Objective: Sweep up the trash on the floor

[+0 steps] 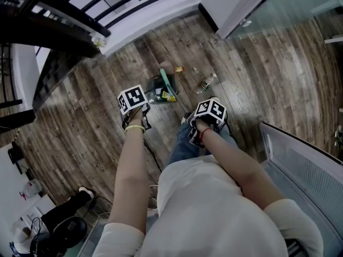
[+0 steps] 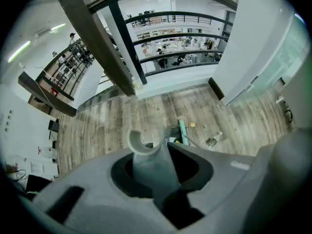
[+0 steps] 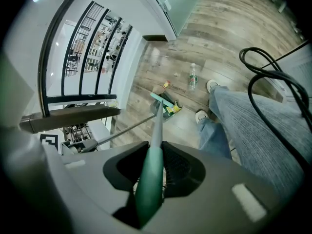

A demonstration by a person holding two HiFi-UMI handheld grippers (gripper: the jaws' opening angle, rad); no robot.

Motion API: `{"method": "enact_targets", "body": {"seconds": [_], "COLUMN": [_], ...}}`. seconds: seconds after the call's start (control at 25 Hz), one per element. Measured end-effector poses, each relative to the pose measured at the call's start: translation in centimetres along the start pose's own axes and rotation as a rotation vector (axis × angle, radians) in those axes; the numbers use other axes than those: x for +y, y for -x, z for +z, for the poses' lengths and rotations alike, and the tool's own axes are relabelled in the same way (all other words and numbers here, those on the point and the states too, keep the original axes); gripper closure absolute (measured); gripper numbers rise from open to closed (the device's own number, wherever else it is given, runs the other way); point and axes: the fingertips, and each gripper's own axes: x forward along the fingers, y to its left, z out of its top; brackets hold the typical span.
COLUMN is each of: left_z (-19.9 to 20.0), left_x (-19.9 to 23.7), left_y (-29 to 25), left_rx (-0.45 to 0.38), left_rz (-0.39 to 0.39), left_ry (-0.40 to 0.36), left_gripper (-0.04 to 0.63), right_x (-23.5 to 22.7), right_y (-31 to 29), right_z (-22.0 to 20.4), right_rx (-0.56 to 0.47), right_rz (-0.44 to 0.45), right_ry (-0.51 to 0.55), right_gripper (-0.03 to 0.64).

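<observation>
Grey dustpan handle [image 2: 150, 165] sits clamped in the left gripper [image 2: 158, 168] jaws. Right gripper [image 3: 153, 168] jaws are closed on the green broom handle [image 3: 150, 182]. Dustpan [image 1: 150, 84] is on the wood floor [image 1: 80, 122] just ahead of the person, with yellow wrappers [image 1: 167, 95] inside and the broom head [image 1: 166, 79] at its rim. Plastic bottle [image 1: 207, 82] lies loose to its right, and a small wrapper [image 1: 178, 69] lies beyond it.
</observation>
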Motion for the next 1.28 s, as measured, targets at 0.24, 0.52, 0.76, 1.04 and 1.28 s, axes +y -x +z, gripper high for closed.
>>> {"method": "enact_targets", "body": {"seconds": [0.24, 0.52, 0.76, 1.04, 1.28], "left_z": [-0.1, 0.0, 0.1, 0.1, 0.5], "left_x": [-0.1, 0.2, 0.0, 0.0, 0.0], "left_y": [0.1, 0.1, 0.1, 0.1, 0.1], "left_rx": [-0.002, 0.0, -0.002, -0.001, 0.001], "left_rz": [0.003, 0.003, 0.006, 0.007, 0.006], "left_ry": [-0.002, -0.003, -0.002, -0.002, 0.001], "left_gripper": [0.502, 0.501, 0.5, 0.5, 0.5], "right_x": [0.3, -0.1, -0.6, -0.8, -1.6], "right_y": [0.9, 2.6, 3.8, 4.8, 4.9], "right_z": [-0.2, -0.2, 0.6, 2.5, 5.0], "right_rx": [0.011, 0.011, -0.015, -0.058, -0.084], "right_rz": [0.021, 0.059, 0.051, 0.033, -0.041], "right_ry": [0.005, -0.001, 0.069, 0.111, 0.148], "right_gripper": [0.522, 0.522, 0.521, 0.52, 0.521]}}
